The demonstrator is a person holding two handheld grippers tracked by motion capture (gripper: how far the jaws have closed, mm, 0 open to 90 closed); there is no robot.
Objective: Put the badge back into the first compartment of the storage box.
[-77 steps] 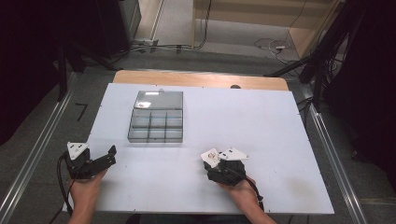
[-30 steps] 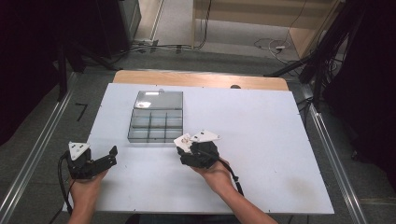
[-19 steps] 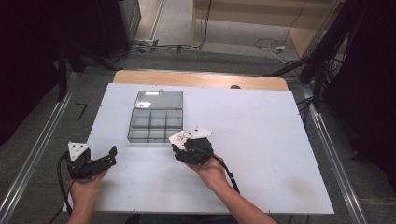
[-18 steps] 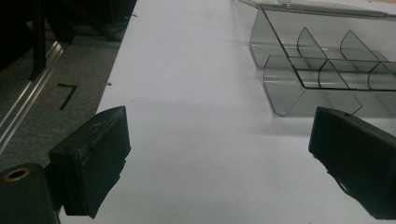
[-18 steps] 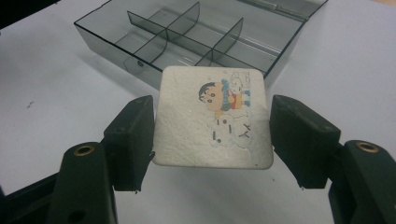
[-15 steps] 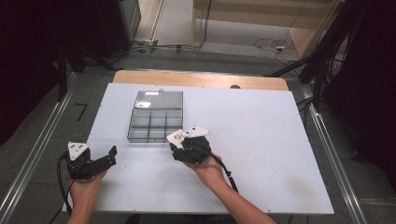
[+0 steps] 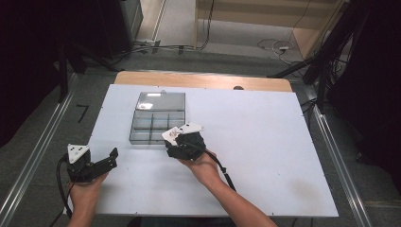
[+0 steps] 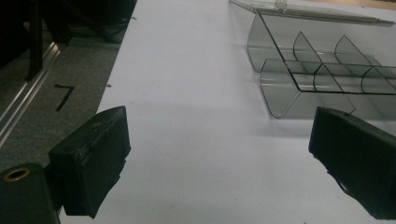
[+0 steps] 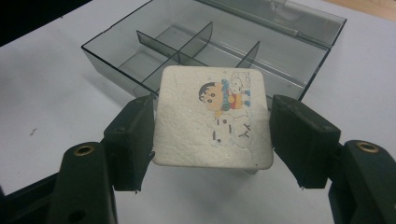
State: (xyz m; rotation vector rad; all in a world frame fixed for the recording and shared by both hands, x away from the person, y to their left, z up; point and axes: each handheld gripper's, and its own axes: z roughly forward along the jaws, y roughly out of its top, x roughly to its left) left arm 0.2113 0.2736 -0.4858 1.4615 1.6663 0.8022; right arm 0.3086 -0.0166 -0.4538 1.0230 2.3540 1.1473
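Landmark: the clear divided box [image 7: 157, 119] on the white table [image 7: 265, 142].

Left gripper [image 7: 97, 166] sits well off the box's near-left corner, low over the table, held in the left hand [image 7: 85, 189]. Jaws spread wide with nothing between them; in the left gripper view the box [image 8: 322, 70] lies ahead and to the right, well apart from both jaws. It looks idle, on standby.

The box stands open, its lid [image 7: 160, 100] folded back flat on the far side. Compartments look empty, though the glare makes the far ones hard to read.

Right gripper [image 7: 182, 142] is just at the box's near-right corner, held in the right hand [image 7: 201, 165]. Jaws pinch a white square tile [image 9: 212, 116] by its two opposite side edges. The tile has a cartoon print on its upper part and is held roughly flat, face up. Its far edge reaches to the box's near wall [image 9: 121, 77]; whether it already overhangs the wall I cannot tell.

Step in hand, my read: carrying the tile to the box for placing, mid-transport and close to arrival.

Next move likely calls for advancing the tile over a compartment, maybe tilting it since it looks wider than a single cell, lowering, then spreading the jaws. Risk: an edge catching on a divider [image 9: 196, 37].
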